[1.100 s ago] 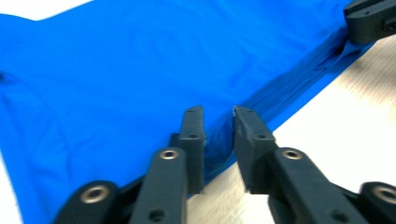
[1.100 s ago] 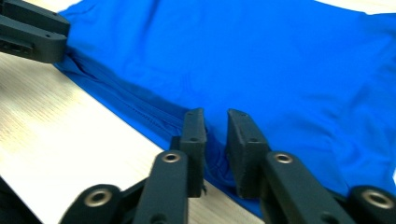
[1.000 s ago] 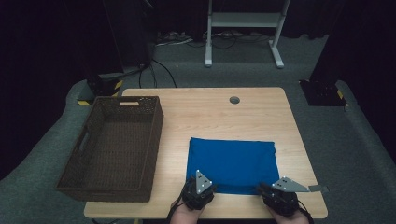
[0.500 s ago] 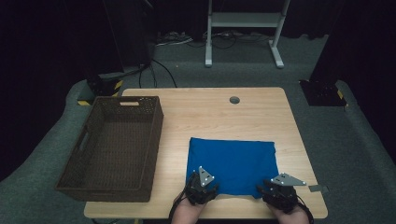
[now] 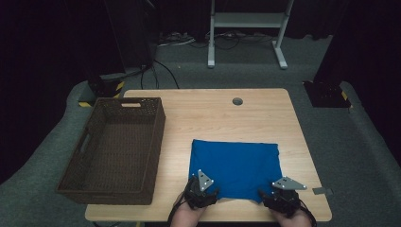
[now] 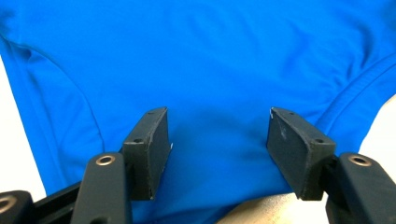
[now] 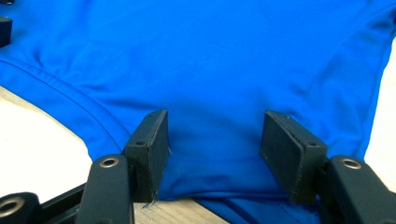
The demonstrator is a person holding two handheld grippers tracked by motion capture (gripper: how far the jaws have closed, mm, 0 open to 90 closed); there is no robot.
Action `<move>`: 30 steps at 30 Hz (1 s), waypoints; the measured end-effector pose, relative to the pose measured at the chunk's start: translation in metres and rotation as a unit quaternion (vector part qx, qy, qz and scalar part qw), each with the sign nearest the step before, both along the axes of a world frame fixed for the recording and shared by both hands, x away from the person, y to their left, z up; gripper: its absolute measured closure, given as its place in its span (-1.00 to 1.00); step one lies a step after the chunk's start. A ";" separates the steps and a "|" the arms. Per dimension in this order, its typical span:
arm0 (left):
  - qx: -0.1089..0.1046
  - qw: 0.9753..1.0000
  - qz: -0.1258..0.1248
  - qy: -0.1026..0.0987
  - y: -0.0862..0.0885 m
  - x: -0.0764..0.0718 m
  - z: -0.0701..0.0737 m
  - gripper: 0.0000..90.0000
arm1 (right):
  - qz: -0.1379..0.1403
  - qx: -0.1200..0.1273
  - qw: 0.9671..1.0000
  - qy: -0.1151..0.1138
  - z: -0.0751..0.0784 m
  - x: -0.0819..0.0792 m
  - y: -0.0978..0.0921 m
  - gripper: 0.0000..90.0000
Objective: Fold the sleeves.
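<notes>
Plain blue cloth (image 5: 234,168), no legible writing

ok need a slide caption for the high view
Two open grippers, left and right, at the near edge of a blue cloth beside a wicker basket.

A: Where's the high view set?
B: Above the near side, looking forward and down over the table (image 5: 265,118).
A: And the gripper views?
B: Low, close over the blue cloth (image 6: 210,70), which all three views share.

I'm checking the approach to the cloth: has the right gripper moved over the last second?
Yes. The right gripper has slid left along the table's near edge, onto the blue cloth's corner.
</notes>
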State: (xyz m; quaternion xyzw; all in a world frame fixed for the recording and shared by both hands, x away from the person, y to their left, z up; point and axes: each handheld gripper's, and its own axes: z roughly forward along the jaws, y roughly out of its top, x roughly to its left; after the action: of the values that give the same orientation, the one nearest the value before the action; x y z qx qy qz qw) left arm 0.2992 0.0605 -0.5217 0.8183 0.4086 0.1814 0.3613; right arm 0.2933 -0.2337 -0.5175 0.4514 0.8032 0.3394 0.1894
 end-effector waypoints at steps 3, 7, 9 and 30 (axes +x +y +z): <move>0.002 1.000 -0.003 0.000 -0.003 0.004 0.000 -0.12 | -0.002 -0.001 1.000 0.002 0.000 0.002 -0.002 -0.07; 0.001 1.000 -0.007 -0.001 -0.008 0.008 0.000 -0.11 | -0.010 -0.002 1.000 0.004 0.001 0.005 -0.007 -0.07; -0.002 1.000 -0.008 -0.003 -0.011 0.009 0.000 -0.10 | -0.013 -0.002 1.000 0.005 0.001 0.007 -0.010 -0.07; -0.040 0.999 0.015 -0.016 0.028 0.016 0.012 -0.27 | -0.042 -0.014 0.999 0.010 0.011 0.015 -0.024 -0.28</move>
State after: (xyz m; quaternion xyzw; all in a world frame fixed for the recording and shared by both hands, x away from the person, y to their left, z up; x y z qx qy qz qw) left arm 0.3156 0.0889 -0.5096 0.7939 0.4223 0.1836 0.3971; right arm 0.3082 -0.2573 -0.5064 0.4856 0.7899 0.3157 0.2014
